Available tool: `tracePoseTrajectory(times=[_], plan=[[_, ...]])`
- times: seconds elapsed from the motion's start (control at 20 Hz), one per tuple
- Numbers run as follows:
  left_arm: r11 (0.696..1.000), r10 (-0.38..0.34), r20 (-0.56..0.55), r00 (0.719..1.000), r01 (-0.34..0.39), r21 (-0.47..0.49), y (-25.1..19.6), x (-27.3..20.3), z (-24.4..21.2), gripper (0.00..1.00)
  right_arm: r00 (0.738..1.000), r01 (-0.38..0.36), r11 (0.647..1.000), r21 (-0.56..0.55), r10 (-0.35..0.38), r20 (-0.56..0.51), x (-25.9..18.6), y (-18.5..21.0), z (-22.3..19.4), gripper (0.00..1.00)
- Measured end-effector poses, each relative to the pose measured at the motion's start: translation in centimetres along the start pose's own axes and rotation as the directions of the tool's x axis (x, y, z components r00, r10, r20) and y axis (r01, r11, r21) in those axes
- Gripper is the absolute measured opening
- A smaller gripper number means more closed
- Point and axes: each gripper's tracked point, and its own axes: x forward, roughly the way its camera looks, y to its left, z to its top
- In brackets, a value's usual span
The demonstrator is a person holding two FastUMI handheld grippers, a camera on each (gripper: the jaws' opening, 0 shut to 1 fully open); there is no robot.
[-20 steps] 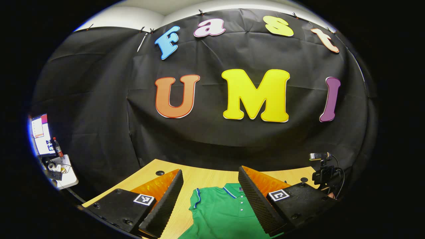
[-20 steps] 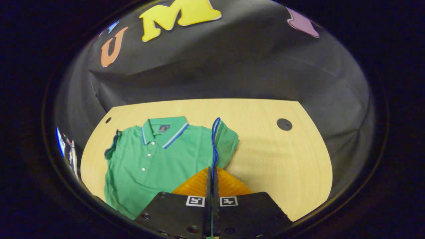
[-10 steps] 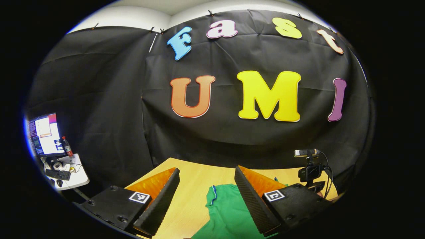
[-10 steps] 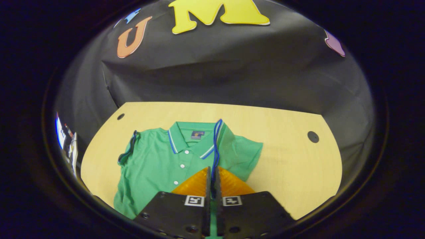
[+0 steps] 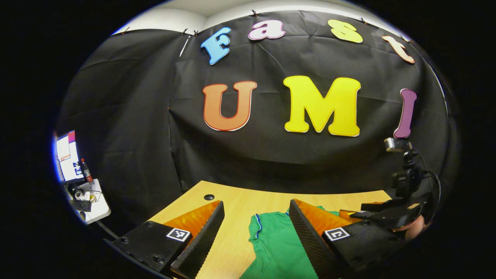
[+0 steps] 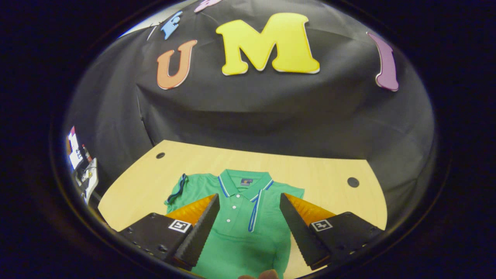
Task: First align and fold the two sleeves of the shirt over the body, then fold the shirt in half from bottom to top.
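A green polo shirt (image 6: 236,240) with blue-and-white trim lies face up on the wooden table (image 6: 329,193), collar (image 6: 244,181) toward the wall. One sleeve is folded over the chest, and its blue cuff (image 6: 254,212) runs down beside the buttons. The other sleeve (image 6: 176,190) still sticks out to the side. My right gripper (image 6: 248,228) hovers open above the chest with nothing between its fingers. My left gripper (image 5: 254,232) is open too, above the spread sleeve (image 5: 271,244) and its blue-edged cuff. In the left gripper view the right gripper (image 5: 360,210) shows at the far right, held by a hand (image 5: 414,228).
The table has round cable holes (image 6: 352,182) (image 6: 160,155) (image 5: 209,197) near its back corners. Bare wood lies to both sides of the shirt. Off the table's side stand a monitor (image 5: 68,155) and a small white stand (image 5: 91,195) with clutter.
My right gripper has opened and let go of the sleeve, which now lies across the shirt's chest. It has also tilted up. The left gripper shifted slightly over the other sleeve, still open.
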Motion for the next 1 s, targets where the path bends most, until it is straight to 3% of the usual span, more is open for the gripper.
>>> tracePoseTrajectory(times=[0.25, 0.3, 0.35, 0.55, 0.8, 1.0], plan=[[0.997, -0.071, -0.057, 0.996, 0.071, 0.010, -0.3, 3.6, -4.1, 1.00, 0.998, 0.053, 0.998, 0.033, -0.054, 0.041, -6.8, -1.1, 0.7, 0.96], [0.996, -0.081, -0.072, 0.994, 0.082, 0.016, -0.3, 4.4, -5.0, 1.00, 0.996, 0.064, 0.998, 0.024, -0.066, 0.052, -8.0, -1.6, 1.0, 0.92], [0.996, -0.091, -0.088, 0.992, 0.092, 0.013, -0.4, 5.2, -6.2, 1.00, 0.994, 0.084, 0.996, 0.011, -0.084, 0.071, -9.3, -2.4, 1.4, 0.96], [0.995, -0.097, -0.184, 0.978, 0.094, -0.025, -0.2, 8.1, -10.6, 1.00, 0.981, 0.143, 0.989, 0.043, -0.147, 0.126, -13.5, -4.2, 2.5, 0.96], [0.993, -0.120, -0.301, 0.946, 0.115, -0.034, -0.3, 11.9, -15.5, 1.00, 0.982, 0.156, 0.988, 0.009, -0.156, 0.110, -14.8, -3.9, 1.9, 0.96], [0.995, -0.098, -0.370, 0.924, 0.097, -0.020, 0.4, 14.8, -18.9, 1.00, 0.987, 0.149, 0.989, -0.012, -0.148, 0.060, -14.6, -3.4, 0.5, 0.96]])
